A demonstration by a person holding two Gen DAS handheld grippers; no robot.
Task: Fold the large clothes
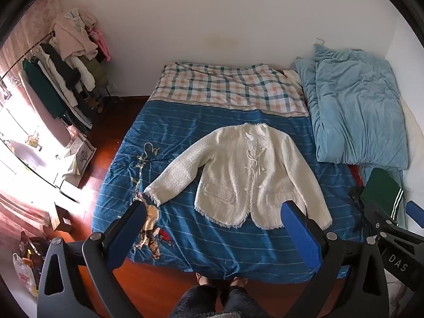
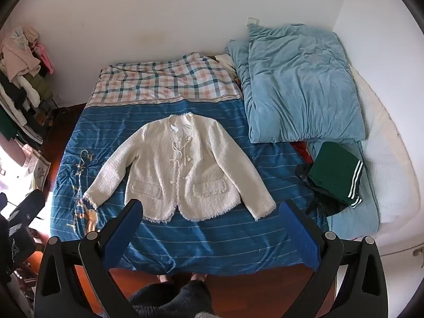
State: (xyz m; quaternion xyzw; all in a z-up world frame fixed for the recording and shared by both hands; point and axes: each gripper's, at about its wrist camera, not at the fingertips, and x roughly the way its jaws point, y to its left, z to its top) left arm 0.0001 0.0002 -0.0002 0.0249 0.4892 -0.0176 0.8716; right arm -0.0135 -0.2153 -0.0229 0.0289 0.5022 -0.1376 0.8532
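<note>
A cream tweed jacket [image 1: 238, 177] lies flat, front up, on the blue striped bedspread [image 1: 212, 241], sleeves spread out to both sides. It also shows in the right wrist view [image 2: 180, 169]. My left gripper [image 1: 214, 212] is open and empty, held high above the bed's near edge, over the jacket's hem. My right gripper [image 2: 210, 212] is open and empty, at a like height above the near edge. The right gripper also shows at the right edge of the left wrist view [image 1: 392, 228].
A folded green garment with white stripes [image 2: 336, 175] lies on dark clothes at the right of the bed. A light blue duvet [image 2: 299, 84] is bunched at the back right. A loaded clothes rack [image 1: 61, 74] stands at the left. My feet are on the wood floor [image 1: 159, 286].
</note>
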